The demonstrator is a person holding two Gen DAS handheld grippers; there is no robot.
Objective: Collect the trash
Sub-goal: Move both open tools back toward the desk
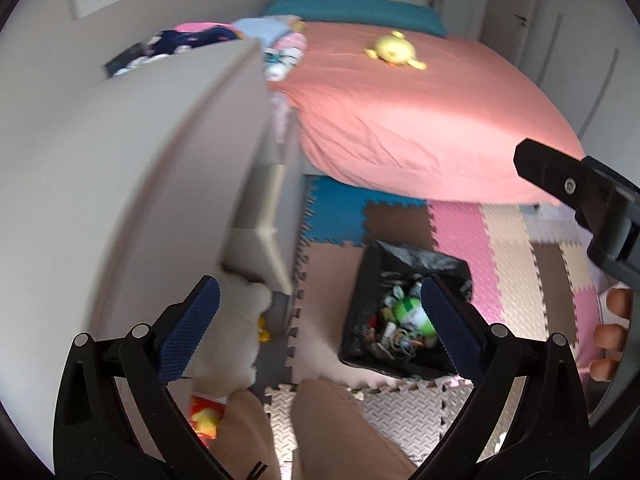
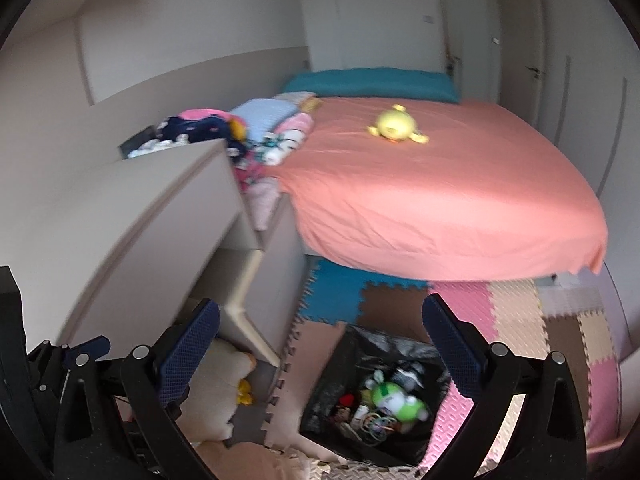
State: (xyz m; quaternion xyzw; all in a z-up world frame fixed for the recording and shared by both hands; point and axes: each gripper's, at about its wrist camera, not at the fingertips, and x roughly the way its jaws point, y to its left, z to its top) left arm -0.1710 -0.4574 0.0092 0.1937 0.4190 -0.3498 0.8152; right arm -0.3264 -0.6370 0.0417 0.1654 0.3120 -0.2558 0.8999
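Note:
A black bin lined with a black bag (image 1: pixel 362 320) stands on the foam floor mat, holding several bits of trash and a green and white toy (image 1: pixel 412 314). It also shows in the right wrist view (image 2: pixel 328 392), with the toy (image 2: pixel 394 398) inside. My left gripper (image 1: pixel 320 324) is open and empty, above the floor beside the bin. My right gripper (image 2: pixel 320 340) is open and empty, above the bin; it also shows at the right edge of the left wrist view (image 1: pixel 576 196).
A bed with a pink sheet (image 2: pixel 440 200) holds a yellow plush toy (image 2: pixel 396 126). A beige cabinet (image 2: pixel 160 216) stands at the left. A cream plush (image 2: pixel 220 384) lies on the floor by the cabinet. A red and yellow packet (image 1: pixel 204 416) lies near my legs (image 1: pixel 332 432).

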